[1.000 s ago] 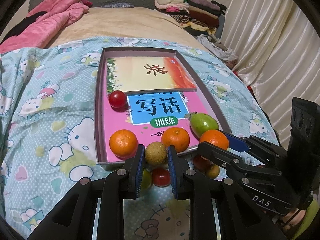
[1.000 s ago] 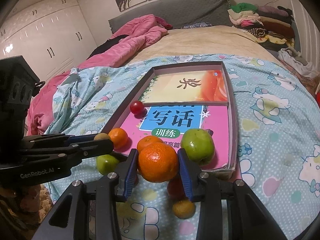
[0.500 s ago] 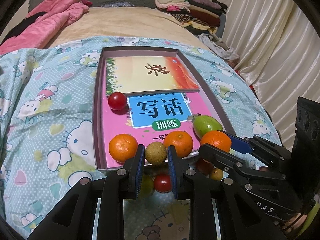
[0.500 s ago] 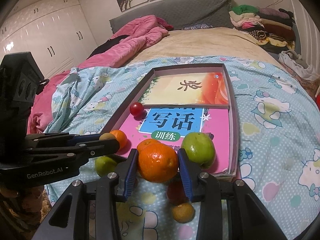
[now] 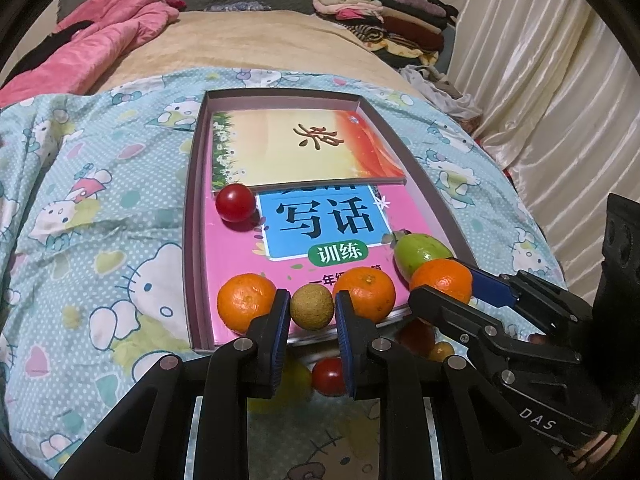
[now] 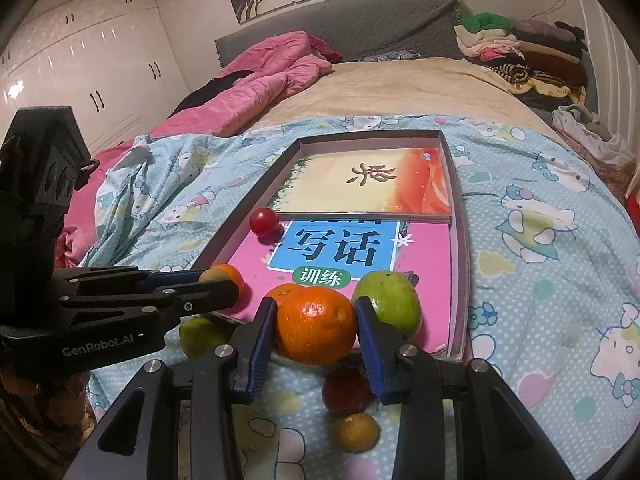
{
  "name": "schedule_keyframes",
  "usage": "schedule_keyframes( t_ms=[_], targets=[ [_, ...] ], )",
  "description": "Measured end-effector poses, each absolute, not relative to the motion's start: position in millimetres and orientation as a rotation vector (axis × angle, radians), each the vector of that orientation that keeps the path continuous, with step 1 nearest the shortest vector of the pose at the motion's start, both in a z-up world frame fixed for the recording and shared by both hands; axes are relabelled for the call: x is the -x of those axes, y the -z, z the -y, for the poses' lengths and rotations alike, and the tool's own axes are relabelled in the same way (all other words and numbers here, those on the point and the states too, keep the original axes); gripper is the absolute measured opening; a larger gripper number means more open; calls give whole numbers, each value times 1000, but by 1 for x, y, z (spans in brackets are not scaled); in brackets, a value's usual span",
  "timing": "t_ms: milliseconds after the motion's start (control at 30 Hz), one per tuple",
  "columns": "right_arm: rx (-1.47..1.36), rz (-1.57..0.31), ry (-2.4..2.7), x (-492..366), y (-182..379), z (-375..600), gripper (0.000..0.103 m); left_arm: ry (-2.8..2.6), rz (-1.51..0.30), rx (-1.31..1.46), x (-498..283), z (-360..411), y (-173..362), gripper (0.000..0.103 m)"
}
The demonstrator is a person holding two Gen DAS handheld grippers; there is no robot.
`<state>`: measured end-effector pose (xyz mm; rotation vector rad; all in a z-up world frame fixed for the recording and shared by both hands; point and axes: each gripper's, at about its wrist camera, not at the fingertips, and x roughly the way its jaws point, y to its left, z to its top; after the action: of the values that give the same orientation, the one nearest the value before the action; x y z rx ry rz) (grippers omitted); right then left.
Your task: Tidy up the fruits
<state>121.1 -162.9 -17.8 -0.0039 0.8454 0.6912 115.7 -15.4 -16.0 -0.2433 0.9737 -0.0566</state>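
My left tool pinches a small tan fruit; my right tool pinches an orange, both over the tray's near edge.

Bed in the background, plenty piled on it.
A crumpled pink quilt lies at the bed's far left by the grey headboard, a beige blanket covers the far half, the cartoon-cat sheet spreads over the near half, folded clothes are stacked at the far right corner, cream curtains hang right, and white wardrobes stand left.
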Motion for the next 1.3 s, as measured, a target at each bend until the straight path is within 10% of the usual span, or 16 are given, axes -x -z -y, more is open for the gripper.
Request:
schedule_keyframes(
  t_ms=[1300],
  targets=[
    [205, -738, -645, -125, 15, 146, 40, 63, -989, 228, -126, 17, 31, 23]
  ],
)
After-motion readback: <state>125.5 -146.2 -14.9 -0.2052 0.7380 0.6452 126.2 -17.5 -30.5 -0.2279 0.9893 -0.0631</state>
